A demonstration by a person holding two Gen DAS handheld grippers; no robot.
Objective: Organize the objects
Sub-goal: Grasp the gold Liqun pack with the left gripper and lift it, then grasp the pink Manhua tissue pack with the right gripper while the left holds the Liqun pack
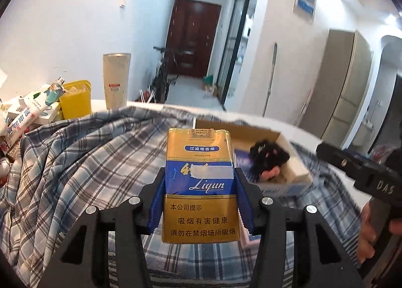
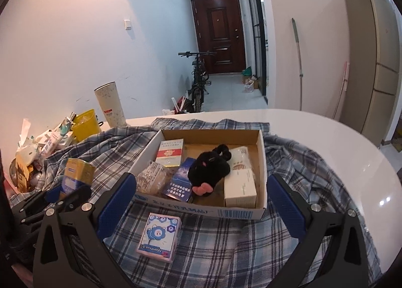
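My left gripper (image 1: 199, 185) is shut on a gold and blue cigarette pack (image 1: 199, 185) and holds it above the plaid cloth (image 1: 75, 157), left of the cardboard box (image 1: 296, 177). The pack (image 2: 76, 175) and left gripper also show at the left in the right wrist view. My right gripper (image 2: 201, 197) is open and empty, in front of the cardboard box (image 2: 261, 162). The box holds a black plush toy (image 2: 211, 167), a red and white pack (image 2: 169, 153), a blue pack (image 2: 179, 182), a wrapped bundle (image 2: 152, 180) and a white box (image 2: 240, 185). A pink and blue card pack (image 2: 160, 235) lies on the cloth before the box.
A yellow container (image 2: 85, 124), a tall white tumbler (image 2: 110, 104) and a pile of tubes and packets (image 2: 37, 147) stand at the table's back left. The white table (image 2: 351, 157) curves away to the right. A bicycle (image 2: 198, 77) stands in the hallway beyond.
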